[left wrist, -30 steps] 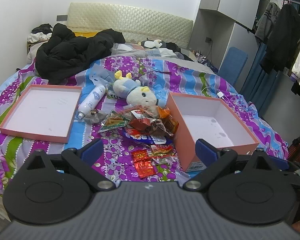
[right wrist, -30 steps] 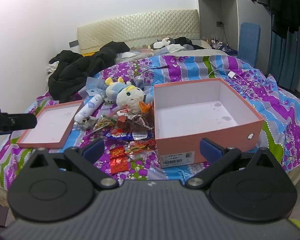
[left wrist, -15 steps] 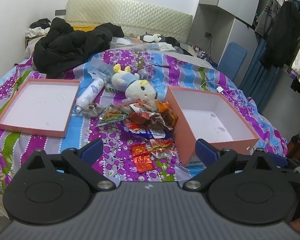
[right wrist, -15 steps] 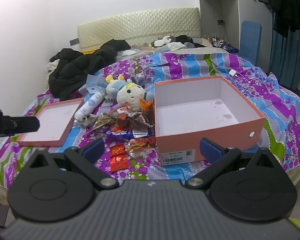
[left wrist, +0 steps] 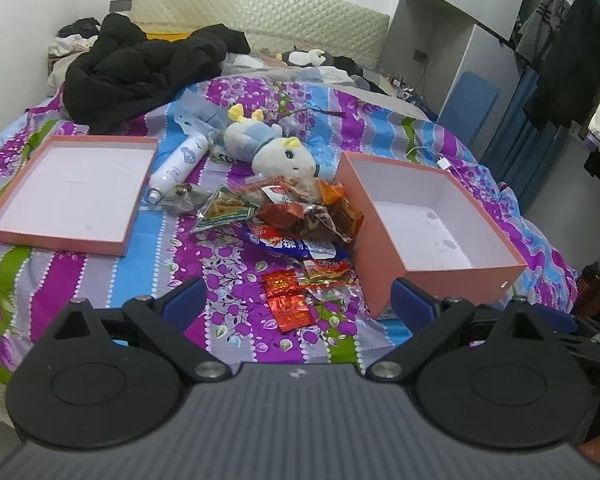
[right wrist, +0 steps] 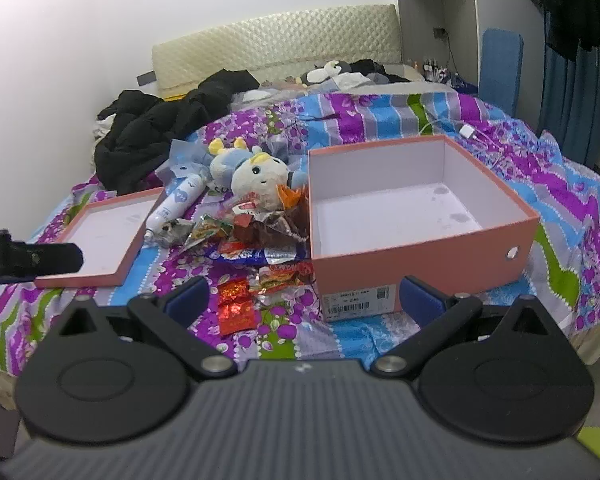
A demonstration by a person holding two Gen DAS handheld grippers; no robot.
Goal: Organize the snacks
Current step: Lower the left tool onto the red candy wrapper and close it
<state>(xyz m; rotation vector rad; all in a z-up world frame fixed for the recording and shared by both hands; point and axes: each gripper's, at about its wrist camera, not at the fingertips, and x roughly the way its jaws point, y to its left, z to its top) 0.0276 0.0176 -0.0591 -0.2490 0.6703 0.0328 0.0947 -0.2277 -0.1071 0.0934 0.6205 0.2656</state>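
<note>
1. Snack packets (left wrist: 300,216) lie heaped on the bed (left wrist: 228,264), touching the open pink box's (left wrist: 384,256) left wall; two red packets (left wrist: 286,296) sit nearer you.
2. Box lid (left wrist: 60,240) lies left, inside up; spray bottle (left wrist: 178,162) and plush toy (left wrist: 276,152) behind the heap.
3. Your left claw (left wrist: 296,304) and right claw (right wrist: 304,300): both spread apart, holding nothing, above the bed's near edge.

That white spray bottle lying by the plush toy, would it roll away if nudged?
Probably: the white spray bottle is round and lies on its side. The soft, rumpled bedspread should slow it. Its smooth surface may slip between fingers.
</note>
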